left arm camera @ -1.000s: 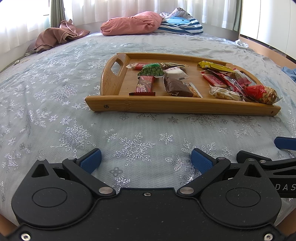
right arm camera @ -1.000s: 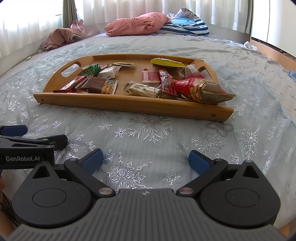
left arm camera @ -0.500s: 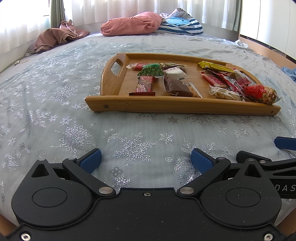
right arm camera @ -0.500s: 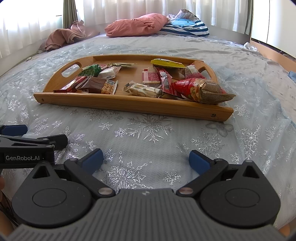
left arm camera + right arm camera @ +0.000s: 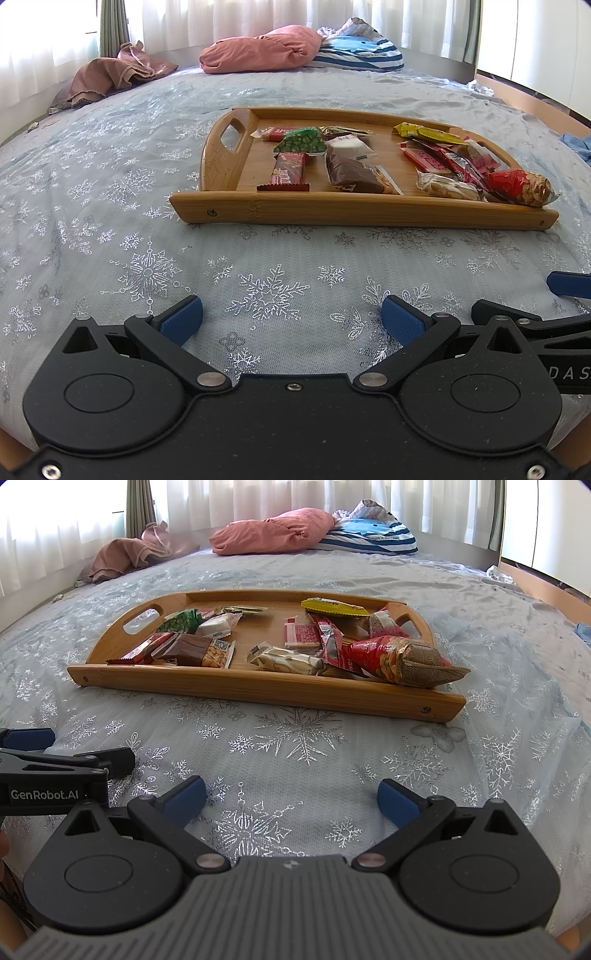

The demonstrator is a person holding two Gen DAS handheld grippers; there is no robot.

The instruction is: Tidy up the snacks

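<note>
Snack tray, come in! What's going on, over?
Left gripper open, right gripper open, both empty, short of the tray. Snacks all on it. Nothing in the way.

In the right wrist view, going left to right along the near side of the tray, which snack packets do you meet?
Flat red bar → brown packet → pale beige packet → big red bag, all in the wooden tray.
</note>
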